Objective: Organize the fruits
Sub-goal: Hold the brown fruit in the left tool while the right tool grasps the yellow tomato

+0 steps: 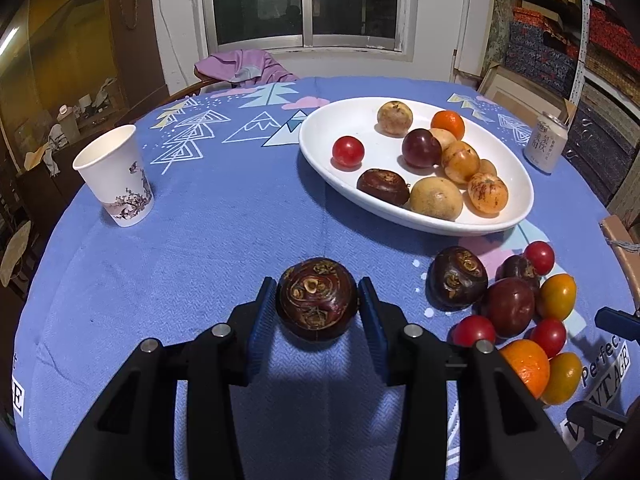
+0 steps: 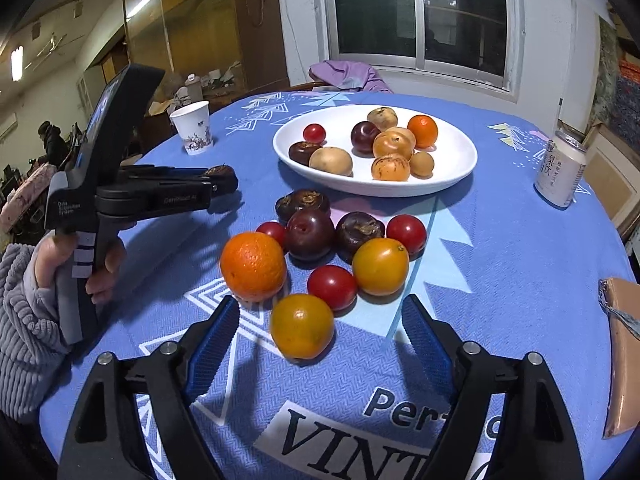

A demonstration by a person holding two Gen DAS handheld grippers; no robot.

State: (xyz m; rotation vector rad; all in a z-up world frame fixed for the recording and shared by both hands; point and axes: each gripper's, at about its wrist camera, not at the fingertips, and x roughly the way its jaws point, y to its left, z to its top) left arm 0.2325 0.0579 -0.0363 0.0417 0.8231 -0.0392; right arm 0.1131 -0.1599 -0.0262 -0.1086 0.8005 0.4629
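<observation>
Gripping a dark brown, round water chestnut (image 1: 317,300) in the left gripper (image 1: 318,307), while the right gripper (image 2: 320,322) hangs wide around a yellow-orange tomato (image 2: 302,326).

The left wrist view looks forward and downward along the left gripper (image 1: 318,312), close above the blue tablecloth (image 1: 224,208), facing the window (image 1: 306,0). The right wrist view looks the same way along the right gripper (image 2: 320,332), from a position further right. Both views share the white plate (image 1: 320,120), the paper cup (image 1: 116,176), the can (image 1: 546,144) and the loose fruit pile (image 2: 340,248). The right view sees the left gripper side-on; dark parts at the left view's right edge are probably the right gripper.
</observation>
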